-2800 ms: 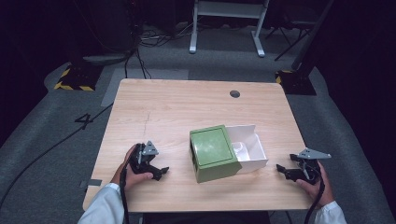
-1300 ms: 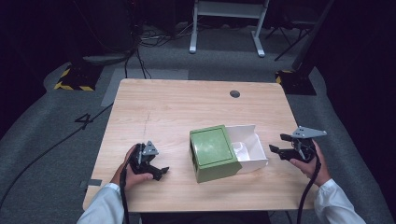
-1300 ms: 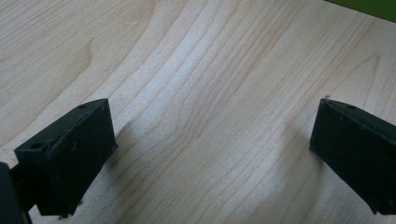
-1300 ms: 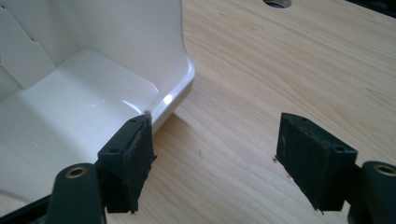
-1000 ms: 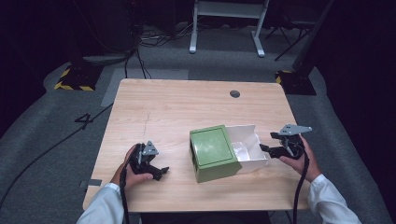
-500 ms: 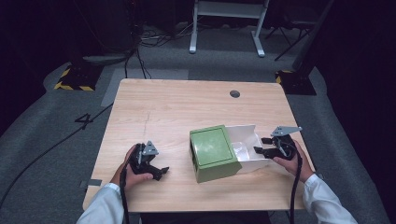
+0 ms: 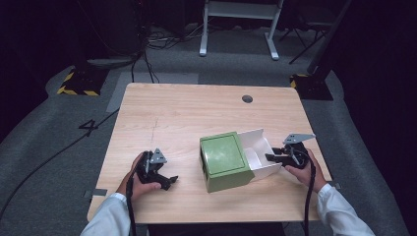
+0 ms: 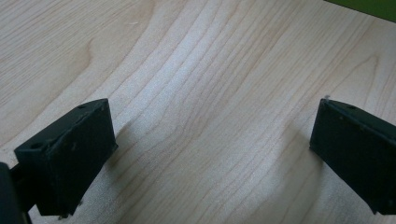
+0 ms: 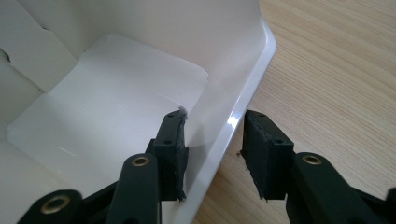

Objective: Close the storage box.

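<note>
A green box sleeve [image 7: 223,160] lies on the wooden table [image 7: 196,113], with its white inner tray [image 7: 255,156] slid out to the right. My right gripper [image 7: 274,158] straddles the tray's right wall. In the right gripper view one jaw is inside the white tray [image 9: 116,84] and the other outside, and the right gripper [image 9: 215,119] has just been closing, now shut on that thin wall. My left gripper [image 7: 167,181] rests on the table left of the green box. In its own view the left gripper [image 8: 213,106] stands open over bare wood.
A dark round cable hole [image 7: 247,99] sits in the table's far right part. The tray looks empty inside. The right hand is near the table's right edge. A strip of the green box [image 8: 369,7] shows at the top of the left gripper view.
My right gripper has moved left from the table's right edge to the tray, and its jaws have closed on the tray's wall. The left hand has stayed put.
</note>
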Demonstrator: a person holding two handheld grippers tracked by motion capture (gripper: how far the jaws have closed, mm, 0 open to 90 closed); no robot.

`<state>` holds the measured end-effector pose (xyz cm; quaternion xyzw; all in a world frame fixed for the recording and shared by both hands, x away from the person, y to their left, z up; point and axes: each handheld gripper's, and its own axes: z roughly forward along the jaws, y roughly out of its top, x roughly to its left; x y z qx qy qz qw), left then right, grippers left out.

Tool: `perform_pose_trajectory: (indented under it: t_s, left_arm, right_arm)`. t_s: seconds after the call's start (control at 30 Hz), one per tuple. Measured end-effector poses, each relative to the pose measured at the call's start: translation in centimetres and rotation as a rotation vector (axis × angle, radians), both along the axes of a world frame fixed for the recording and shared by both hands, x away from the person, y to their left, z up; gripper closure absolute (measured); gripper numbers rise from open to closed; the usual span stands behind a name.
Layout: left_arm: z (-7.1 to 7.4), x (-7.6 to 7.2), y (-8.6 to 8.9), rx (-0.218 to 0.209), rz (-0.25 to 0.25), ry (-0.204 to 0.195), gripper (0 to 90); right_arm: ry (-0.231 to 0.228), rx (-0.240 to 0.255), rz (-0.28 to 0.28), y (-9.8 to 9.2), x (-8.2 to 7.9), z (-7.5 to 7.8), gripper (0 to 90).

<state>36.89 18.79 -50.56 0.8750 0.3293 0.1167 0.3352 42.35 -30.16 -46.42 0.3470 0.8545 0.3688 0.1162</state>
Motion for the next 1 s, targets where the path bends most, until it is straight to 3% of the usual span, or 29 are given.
perform_pose_trajectory:
  t_s: [0.63,1.0]
  left_arm:
    - [0.0,-0.1,-0.6,0.002,0.0,0.001,0.1]
    - [0.0,-0.4,-2.2,0.0,-0.019,0.0,0.1]
  right_arm:
    - [-0.003,-0.031,0.008,2.6,-0.1,0.3,59.7]
    - [-0.022,-0.052,0.015,4.0,-0.3,0.5,59.5]
